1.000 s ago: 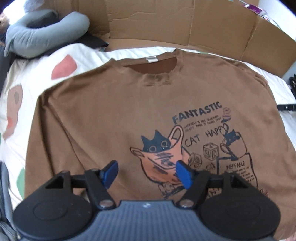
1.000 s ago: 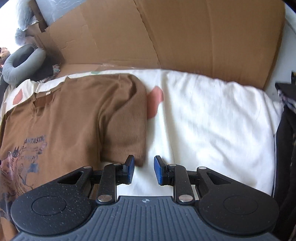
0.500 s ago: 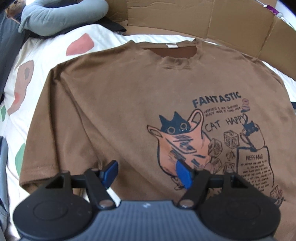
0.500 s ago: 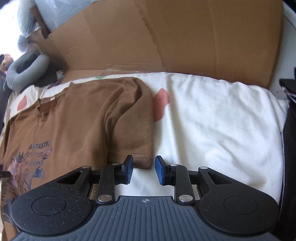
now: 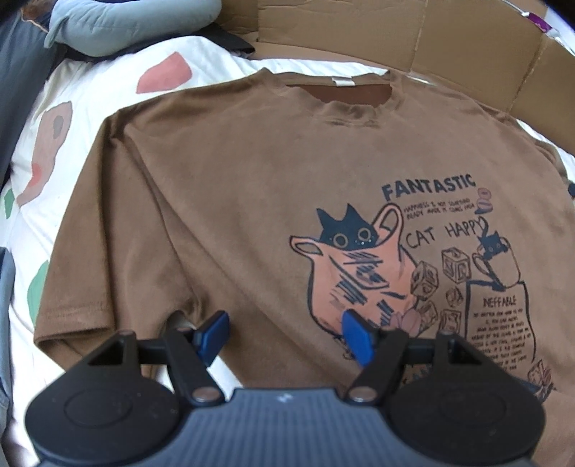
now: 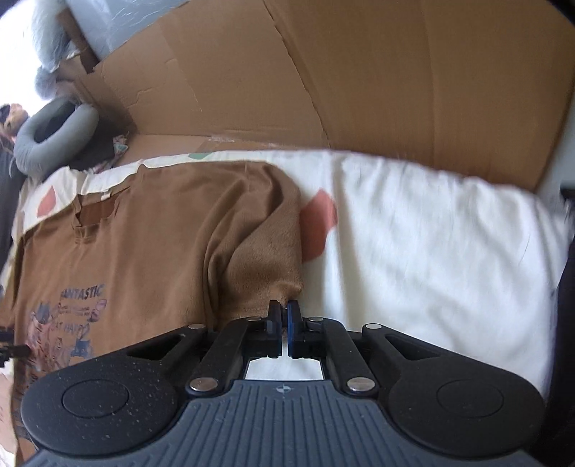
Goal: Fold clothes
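- Since one second ago, the right gripper [image 6: 284, 312] has gone from jaws partly apart, just short of the sleeve hem, to jaws together on that hem; the left-wrist view has shifted so that more of the left sleeve [image 5: 82, 312] shows at lower left.
- Task item: the brown T-shirt [image 5: 273, 201] lies flat, print side up, on the white patterned bedsheet [image 6: 431, 233], collar toward the top of the left-wrist frame. It fills most of that frame and the left half of the right-wrist frame.
- Right gripper: the jaws are clamped on the hem of the right sleeve [image 6: 266, 251], at lower centre of the right-wrist frame. The pinch at the hem edge probably serves to carry the sleeve inward across the shirt body.
- Left gripper [image 5: 284, 332]: the jaws stand wide apart, low in the frame, over the shirt near the armpit seam and the cat print. No fabric is between the pads. It appears to be positioned for a matching grasp on its own side.
- Surroundings: cardboard panels [image 6: 323, 72] stand behind the bed; a grey neck pillow [image 5: 133, 21] lies at upper left, well apart from the shirt.
- Progress: the shirt body is not yet folded; judged an early step.
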`<move>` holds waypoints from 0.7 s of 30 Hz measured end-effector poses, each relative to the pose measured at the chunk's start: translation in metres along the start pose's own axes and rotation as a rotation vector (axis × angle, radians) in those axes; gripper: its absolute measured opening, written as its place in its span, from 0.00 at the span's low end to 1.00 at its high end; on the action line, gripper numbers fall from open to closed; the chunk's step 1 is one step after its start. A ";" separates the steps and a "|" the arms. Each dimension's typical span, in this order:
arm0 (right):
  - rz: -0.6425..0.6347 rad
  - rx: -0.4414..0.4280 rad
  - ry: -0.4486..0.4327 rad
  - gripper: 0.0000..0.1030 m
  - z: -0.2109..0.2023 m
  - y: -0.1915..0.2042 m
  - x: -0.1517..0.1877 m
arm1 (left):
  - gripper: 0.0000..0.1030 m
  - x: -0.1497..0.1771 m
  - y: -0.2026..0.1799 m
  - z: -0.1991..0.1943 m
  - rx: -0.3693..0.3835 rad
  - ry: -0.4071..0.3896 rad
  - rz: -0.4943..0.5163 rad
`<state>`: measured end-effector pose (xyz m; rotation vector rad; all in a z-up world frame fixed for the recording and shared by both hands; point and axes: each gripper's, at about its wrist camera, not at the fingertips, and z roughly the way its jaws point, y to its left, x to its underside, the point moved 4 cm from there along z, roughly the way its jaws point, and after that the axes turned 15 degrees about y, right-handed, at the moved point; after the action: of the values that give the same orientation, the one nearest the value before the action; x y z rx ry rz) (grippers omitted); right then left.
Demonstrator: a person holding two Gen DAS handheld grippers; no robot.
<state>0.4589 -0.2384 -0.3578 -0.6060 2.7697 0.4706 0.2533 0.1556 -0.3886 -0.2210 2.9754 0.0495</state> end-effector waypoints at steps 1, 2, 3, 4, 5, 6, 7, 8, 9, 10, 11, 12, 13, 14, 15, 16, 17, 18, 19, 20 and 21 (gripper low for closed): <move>-0.005 0.013 0.001 0.00 -0.003 -0.001 -0.003 | 0.70 0.000 0.001 -0.001 -0.001 -0.001 -0.002; -0.010 0.026 0.001 0.00 -0.005 -0.002 -0.006 | 0.70 0.000 0.002 -0.001 -0.003 -0.002 -0.004; -0.012 0.039 0.003 0.00 -0.007 -0.004 -0.008 | 0.70 0.000 0.003 -0.001 -0.006 -0.003 -0.007; -0.014 0.052 0.005 0.00 -0.009 -0.006 -0.011 | 0.70 0.000 0.004 -0.001 -0.008 -0.004 -0.010; -0.017 0.068 0.006 0.00 -0.011 -0.008 -0.012 | 0.70 0.000 0.005 -0.001 -0.008 -0.004 -0.015; -0.019 0.083 0.007 0.00 -0.013 -0.011 -0.014 | 0.70 0.001 0.007 -0.001 -0.008 -0.005 -0.020; -0.020 0.099 0.008 0.00 -0.015 -0.014 -0.015 | 0.70 0.001 0.008 0.000 -0.006 -0.004 -0.023; -0.022 0.115 0.008 0.00 -0.017 -0.017 -0.017 | 0.70 0.001 0.008 0.001 -0.004 -0.003 -0.025; -0.021 0.132 0.008 0.00 -0.019 -0.020 -0.018 | 0.70 0.001 0.008 0.001 -0.005 -0.002 -0.024; -0.017 0.146 0.006 0.00 -0.021 -0.025 -0.020 | 0.70 0.002 0.008 0.002 -0.005 -0.002 -0.022; -0.014 0.160 0.004 0.00 -0.024 -0.029 -0.021 | 0.70 0.001 0.008 0.002 -0.007 -0.002 -0.019; -0.010 0.173 0.002 0.00 -0.026 -0.033 -0.023 | 0.71 0.001 0.008 0.002 -0.009 -0.002 -0.015; -0.011 0.186 0.001 0.00 -0.028 -0.036 -0.025 | 0.71 0.001 0.008 0.002 -0.012 -0.002 -0.012; -0.013 0.199 0.001 0.00 -0.029 -0.040 -0.027 | 0.71 0.000 0.008 0.002 -0.011 -0.001 -0.010; -0.017 0.209 0.004 0.00 -0.030 -0.043 -0.029 | 0.71 0.000 0.009 0.002 -0.009 0.000 -0.010; -0.022 0.220 0.007 0.00 -0.030 -0.045 -0.032 | 0.71 0.000 0.010 0.002 -0.007 0.001 -0.011; -0.029 0.230 0.012 0.00 -0.030 -0.048 -0.035 | 0.71 0.000 0.010 0.002 -0.007 0.001 -0.012; -0.035 0.240 0.019 0.00 -0.030 -0.050 -0.038 | 0.71 0.000 0.009 0.002 -0.006 0.001 -0.014; -0.041 0.252 0.023 0.00 -0.030 -0.052 -0.041 | 0.71 -0.001 0.009 0.002 -0.005 0.002 -0.016; -0.046 0.265 0.026 0.00 -0.031 -0.053 -0.045 | 0.71 -0.001 0.009 0.002 -0.006 0.002 -0.018; -0.049 0.275 0.029 0.00 -0.031 -0.055 -0.049 | 0.71 -0.001 0.009 0.003 -0.006 0.002 -0.019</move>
<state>0.5201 -0.2799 -0.3273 -0.6153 2.7703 0.0674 0.2534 0.1646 -0.3907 -0.2500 2.9748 0.0567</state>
